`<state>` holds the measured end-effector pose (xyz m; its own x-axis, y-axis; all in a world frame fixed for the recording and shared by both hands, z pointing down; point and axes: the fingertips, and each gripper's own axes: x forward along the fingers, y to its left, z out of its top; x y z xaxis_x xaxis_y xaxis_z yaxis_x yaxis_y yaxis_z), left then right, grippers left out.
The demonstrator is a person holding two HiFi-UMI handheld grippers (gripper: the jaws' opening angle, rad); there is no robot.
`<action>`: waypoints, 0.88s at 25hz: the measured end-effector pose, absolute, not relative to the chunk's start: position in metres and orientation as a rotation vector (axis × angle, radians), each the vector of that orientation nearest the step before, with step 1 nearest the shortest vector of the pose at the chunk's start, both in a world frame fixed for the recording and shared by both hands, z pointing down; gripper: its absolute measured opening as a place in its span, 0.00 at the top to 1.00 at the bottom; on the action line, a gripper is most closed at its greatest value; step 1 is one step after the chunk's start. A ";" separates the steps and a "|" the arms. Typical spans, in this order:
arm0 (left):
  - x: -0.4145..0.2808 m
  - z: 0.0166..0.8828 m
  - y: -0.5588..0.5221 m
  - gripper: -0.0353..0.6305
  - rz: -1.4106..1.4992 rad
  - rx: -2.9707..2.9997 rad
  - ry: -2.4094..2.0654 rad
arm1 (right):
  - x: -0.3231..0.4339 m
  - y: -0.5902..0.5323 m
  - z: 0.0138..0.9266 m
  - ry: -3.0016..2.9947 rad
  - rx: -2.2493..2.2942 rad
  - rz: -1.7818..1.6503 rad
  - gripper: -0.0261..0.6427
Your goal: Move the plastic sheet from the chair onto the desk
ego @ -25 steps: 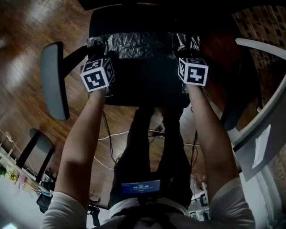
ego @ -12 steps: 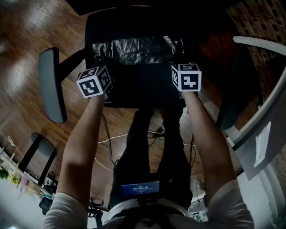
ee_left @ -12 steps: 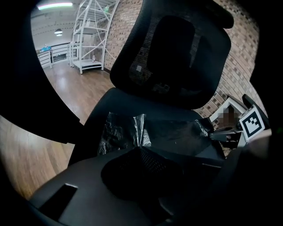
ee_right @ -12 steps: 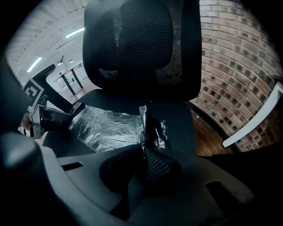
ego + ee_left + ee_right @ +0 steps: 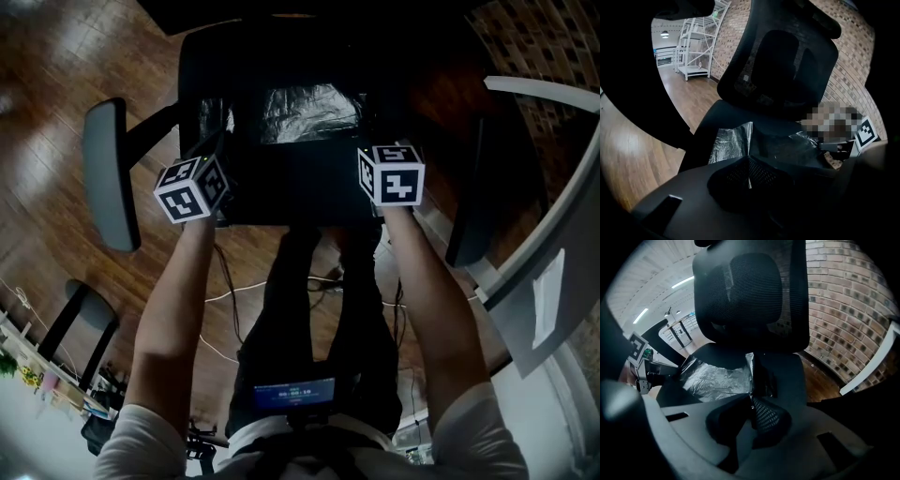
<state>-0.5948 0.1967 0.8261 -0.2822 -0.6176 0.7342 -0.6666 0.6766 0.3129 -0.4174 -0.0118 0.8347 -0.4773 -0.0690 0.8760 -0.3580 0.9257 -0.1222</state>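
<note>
tools: left gripper point(image 5: 749, 174) and right gripper point(image 5: 751, 405) are both pinched tight on near corners of the sheet point(image 5: 307, 112) | place: sheet is spread on the far part of the chair point(image 5: 300, 192) seat | risk: sheet may be torn or dropped if pulled up fast, since only thin edges are held

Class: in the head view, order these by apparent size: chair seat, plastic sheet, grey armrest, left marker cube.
1. chair seat
2. plastic sheet and grey armrest: too alike to rank
3. left marker cube: smallest, though nearer the camera
</note>
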 end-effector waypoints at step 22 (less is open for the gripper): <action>-0.560 0.735 0.211 0.94 -0.149 1.035 -1.988 | -0.405 0.023 0.745 -2.153 0.266 0.436 0.95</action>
